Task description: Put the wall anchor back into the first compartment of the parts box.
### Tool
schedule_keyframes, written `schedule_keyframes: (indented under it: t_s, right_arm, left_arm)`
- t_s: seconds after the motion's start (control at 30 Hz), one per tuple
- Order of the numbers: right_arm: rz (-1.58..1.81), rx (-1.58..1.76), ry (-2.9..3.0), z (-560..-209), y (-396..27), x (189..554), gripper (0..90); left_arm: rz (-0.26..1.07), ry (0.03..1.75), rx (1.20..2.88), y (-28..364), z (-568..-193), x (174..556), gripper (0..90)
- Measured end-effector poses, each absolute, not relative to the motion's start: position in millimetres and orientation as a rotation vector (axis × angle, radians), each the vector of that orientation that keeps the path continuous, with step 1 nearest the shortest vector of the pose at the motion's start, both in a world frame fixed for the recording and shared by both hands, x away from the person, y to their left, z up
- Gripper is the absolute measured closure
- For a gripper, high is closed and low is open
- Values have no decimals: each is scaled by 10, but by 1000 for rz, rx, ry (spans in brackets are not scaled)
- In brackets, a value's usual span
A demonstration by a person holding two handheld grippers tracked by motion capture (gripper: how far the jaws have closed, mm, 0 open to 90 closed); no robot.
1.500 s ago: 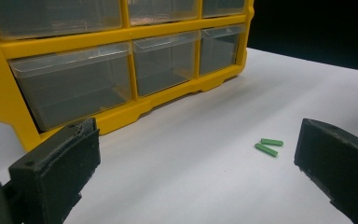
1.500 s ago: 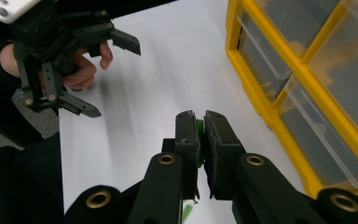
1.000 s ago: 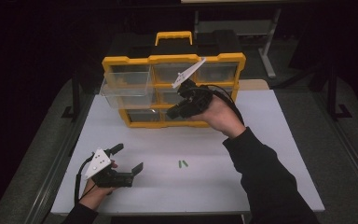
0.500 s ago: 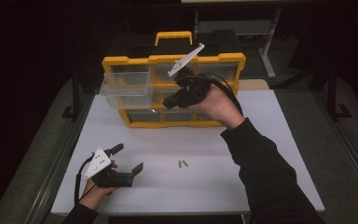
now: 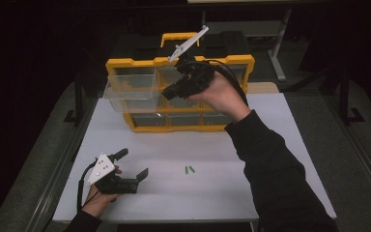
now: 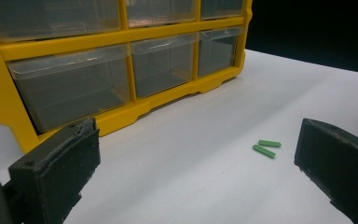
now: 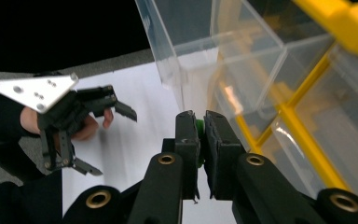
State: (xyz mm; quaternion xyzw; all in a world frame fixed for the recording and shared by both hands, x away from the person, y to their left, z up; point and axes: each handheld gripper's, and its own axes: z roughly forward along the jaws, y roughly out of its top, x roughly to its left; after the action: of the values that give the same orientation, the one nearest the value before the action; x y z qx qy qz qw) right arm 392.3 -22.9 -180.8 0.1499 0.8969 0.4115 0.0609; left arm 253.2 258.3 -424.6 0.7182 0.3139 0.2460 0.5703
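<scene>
A yellow organizer (image 5: 178, 118) with clear drawers stands at the table's far middle; its top-left drawer (image 5: 130, 89) is pulled out. My right gripper (image 5: 165, 92) is raised in front of the organizer, right of the open drawer, and is shut on a small green piece (image 7: 199, 126) that peeks out between its jaws. Two more green pieces (image 5: 189, 169) lie together on the white table, also visible in the left gripper view (image 6: 266, 148). My left gripper (image 5: 132, 166) rests open at the near left of the table, its jaws wide apart with nothing between them.
The white table (image 5: 280, 145) ends at dark floor on both sides. Black stand legs (image 5: 344, 104) rise right of the table and a dark post (image 5: 78, 94) left of it. A cable trails from the right gripper over the hand.
My right gripper has risen and shifted left from the organizer's lower middle toward the pulled-out top-left drawer. The left gripper has stayed put.
</scene>
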Motion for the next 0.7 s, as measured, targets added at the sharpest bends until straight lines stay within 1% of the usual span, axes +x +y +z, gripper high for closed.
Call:
schedule_keyframes:
  t_s: [0.3,0.7]
  right_arm:
    - [1269,454,2691,-1636,-172,3979,833]
    - [1280,458,2698,-1557,23,4075,832]
  left_arm:
    - [578,738,1682,2577,-4244,2529,0]
    - [577,735,1680,2576,-4244,2528,0]
